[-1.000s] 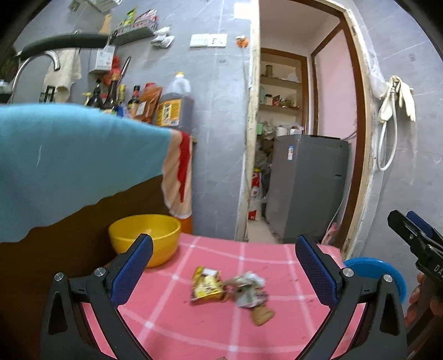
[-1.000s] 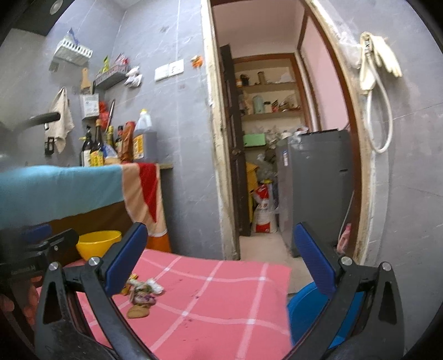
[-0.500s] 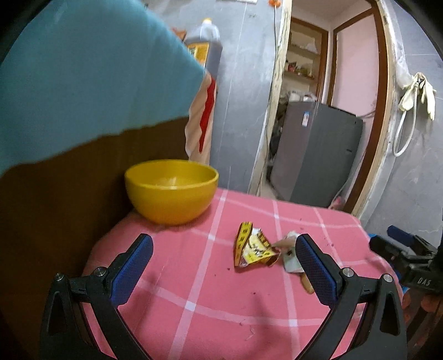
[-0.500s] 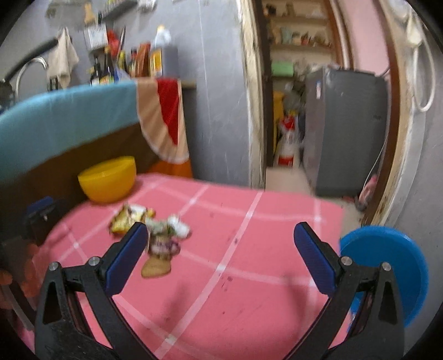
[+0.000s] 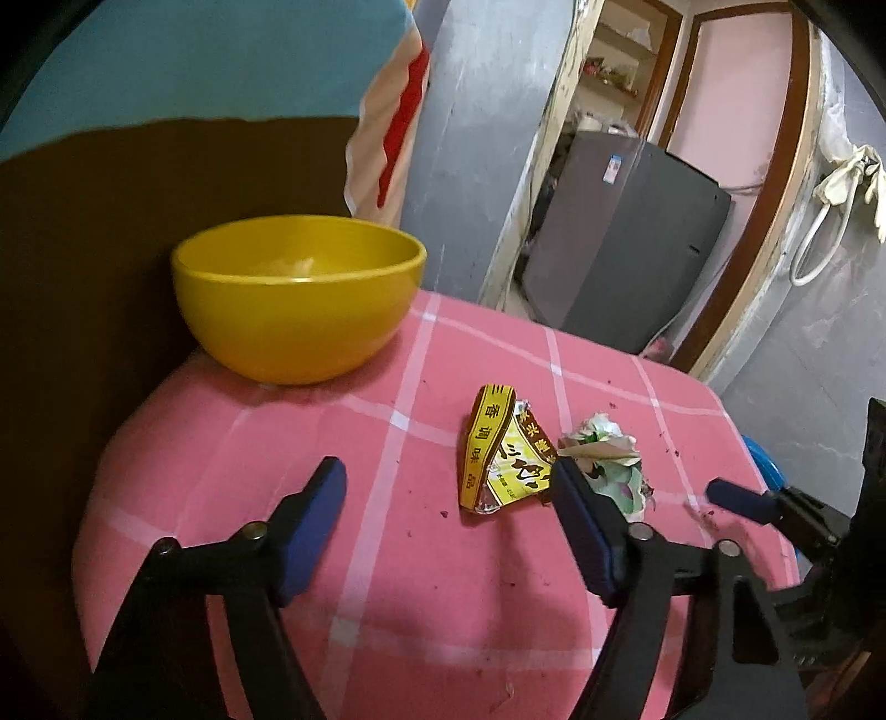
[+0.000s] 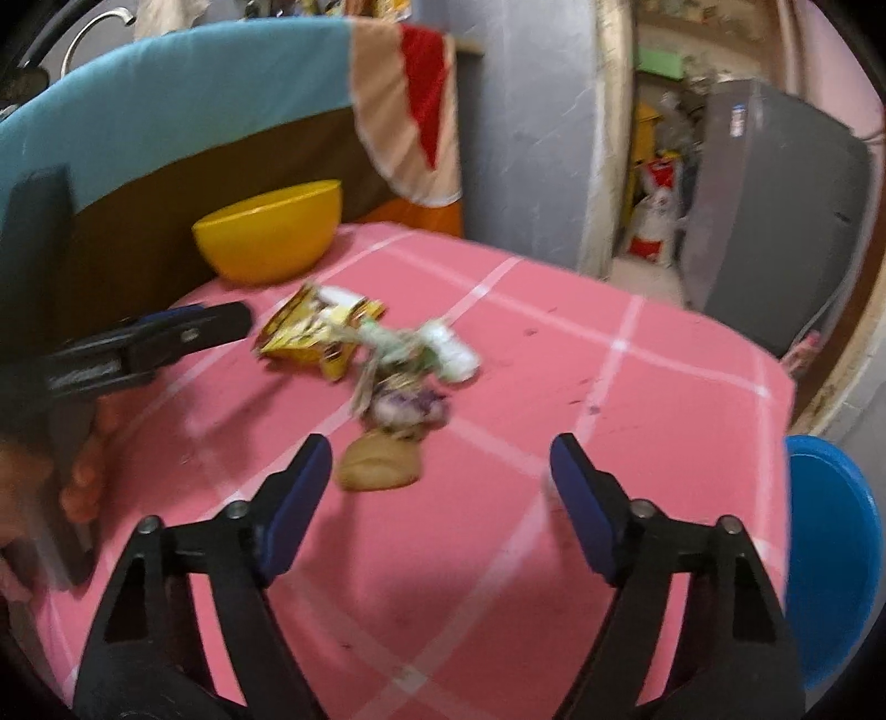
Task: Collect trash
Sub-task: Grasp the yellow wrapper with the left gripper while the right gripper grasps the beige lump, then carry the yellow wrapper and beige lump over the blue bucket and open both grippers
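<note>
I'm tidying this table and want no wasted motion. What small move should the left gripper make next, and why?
Probably ease the left gripper forward and slightly right until the yellow wrapper sits between its closing jaws. Nothing is between them yet; the wrapper lies just ahead, by the right finger, on the pink tablecloth.

This is a home kitchen, small and well used. A tap (image 6: 105, 22) arches over a counter draped with a teal cloth (image 6: 183, 94). A low table under a pink checked cloth (image 5: 421, 559) carries a yellow bowl (image 5: 293, 310) and some wrappers (image 5: 501, 451). Grey tiled walls (image 5: 470, 138) frame a worn doorway to a pantry with shelves (image 5: 614, 66) and a grey fridge (image 5: 626, 238). Rubber gloves (image 5: 853, 177) hang on the wall.
</note>
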Tool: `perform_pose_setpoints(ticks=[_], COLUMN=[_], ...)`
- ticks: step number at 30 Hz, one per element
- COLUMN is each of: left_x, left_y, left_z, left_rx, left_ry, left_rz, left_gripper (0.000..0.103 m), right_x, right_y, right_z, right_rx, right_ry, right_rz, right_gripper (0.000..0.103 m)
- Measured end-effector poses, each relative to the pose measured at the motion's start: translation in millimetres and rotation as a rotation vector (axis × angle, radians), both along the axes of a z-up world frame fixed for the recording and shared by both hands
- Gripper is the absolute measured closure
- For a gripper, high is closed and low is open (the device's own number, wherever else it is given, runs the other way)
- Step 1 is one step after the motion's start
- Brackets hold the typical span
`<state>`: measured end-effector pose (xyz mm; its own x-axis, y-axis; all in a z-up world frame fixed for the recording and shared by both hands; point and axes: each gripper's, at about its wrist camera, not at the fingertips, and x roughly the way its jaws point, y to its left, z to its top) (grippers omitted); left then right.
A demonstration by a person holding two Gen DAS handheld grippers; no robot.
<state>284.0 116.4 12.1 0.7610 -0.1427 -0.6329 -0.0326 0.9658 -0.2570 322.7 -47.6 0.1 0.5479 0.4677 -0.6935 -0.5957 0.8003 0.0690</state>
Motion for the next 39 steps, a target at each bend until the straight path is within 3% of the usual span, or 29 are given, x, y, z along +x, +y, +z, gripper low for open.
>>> perform_pose_setpoints(ticks=[8, 11, 16, 23, 28, 39], left_x=[21.3, 22.4, 22.7, 20.6, 14.1, -12.4], left_y=[-5.3, -6.0, -4.4, -2.5, -4.2, -23.7], left_z=[-8.4, -9.4, -11.3, -8.2, -6.5, -4.4], left_rx=[-0.021, -0.037, -0.083, -0.13, -0.124, -0.064], left_ry=[0.078, 0.082, 0.083, 0.086, 0.077, 0.047], left_rz=[-0.015, -0.022, -0.05, -0.058, -0.056, -0.056], left_gripper=[0.054, 0.058, 0.073, 0.079, 0.085, 0.086], right_x=[1.0, 0.4, 2.1, 0.4, -2.4, -11.4], right_y=[21.0, 24.7, 22.8, 19.8, 18.9, -0.2], right_z=[-11.0, -13.1, -13.7, -13.5, -14.1, -11.9], right_rx=[-0.073, -0.092, -0.073, -0.075, -0.063, -0.007], right_ry=[0.058, 0.067, 0.081, 0.068, 0.062, 0.049], right_rz=[0.082, 0.097, 0.099, 0.096, 0.084, 0.028], right_gripper=[0.037, 0.043, 0.055, 0.056, 0.056, 0.056])
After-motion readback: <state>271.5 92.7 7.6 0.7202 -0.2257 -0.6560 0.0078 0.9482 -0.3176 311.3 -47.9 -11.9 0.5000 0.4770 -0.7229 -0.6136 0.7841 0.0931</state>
